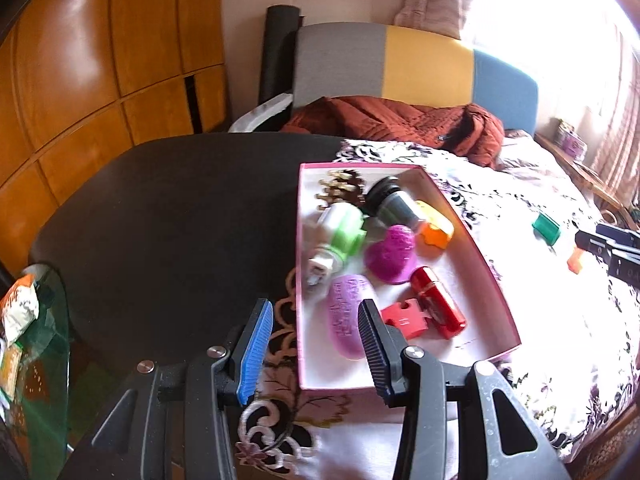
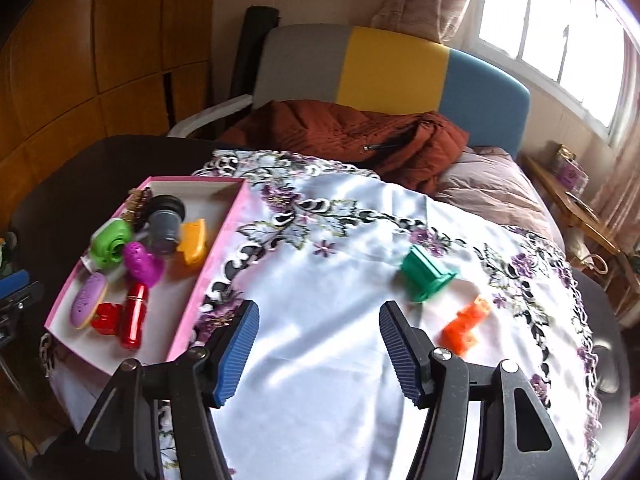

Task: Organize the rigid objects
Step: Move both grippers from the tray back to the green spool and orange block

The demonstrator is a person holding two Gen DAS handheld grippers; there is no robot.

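The right hand-held gripper (image 2: 316, 344) is hanging released and empty over the white cloth (image 2: 320, 320), so the orange block (image 2: 464, 326) at two o'clock could be skidding away on that slick fabric if a pad nudges it first. Farther at one o'clock, the green block (image 2: 426, 276) is lying tipped, hard and glossy. At ten o'clock the pink box (image 2: 224, 232) is holding the sorted pieces. The left hand-held gripper (image 1: 316, 348) is hovering unclenched, gripping nothing, over the box's near corner on the tabletop (image 1: 180, 220).

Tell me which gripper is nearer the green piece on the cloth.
Right. The right gripper hovers just short of the green piece; the left gripper is over the pink box, well away.
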